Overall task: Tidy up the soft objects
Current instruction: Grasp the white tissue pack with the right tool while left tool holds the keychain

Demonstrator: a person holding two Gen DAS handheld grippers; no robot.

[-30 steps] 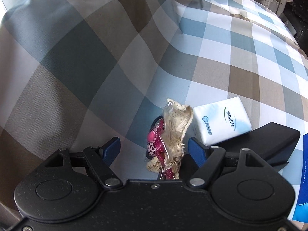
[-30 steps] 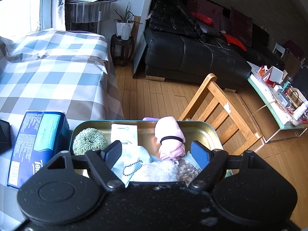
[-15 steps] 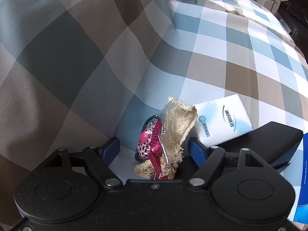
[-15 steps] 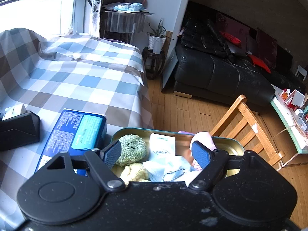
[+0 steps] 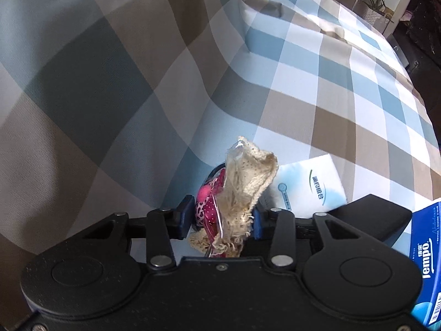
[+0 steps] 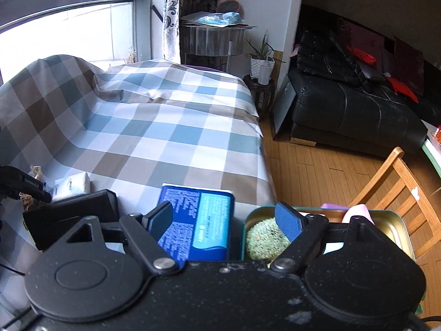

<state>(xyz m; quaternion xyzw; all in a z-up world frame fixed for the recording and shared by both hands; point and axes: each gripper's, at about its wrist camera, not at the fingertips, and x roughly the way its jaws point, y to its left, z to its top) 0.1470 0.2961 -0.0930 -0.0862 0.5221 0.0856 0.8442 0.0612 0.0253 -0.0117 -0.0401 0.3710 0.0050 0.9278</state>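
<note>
Since the left gripper [image 5: 220, 220] had just clamped only the lace bundle's [image 5: 242, 190] frayed edge, lifting might have dropped it while the right gripper [image 6: 223, 220] hung open.

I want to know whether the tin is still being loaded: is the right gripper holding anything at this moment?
No, the right gripper stands open with nothing between its pads, hovering over the blue tissue pack.

both wrist views close, angled down at the checked bedspread [image 5: 303, 104] — tissue pack [image 6: 72, 184] shared
</note>
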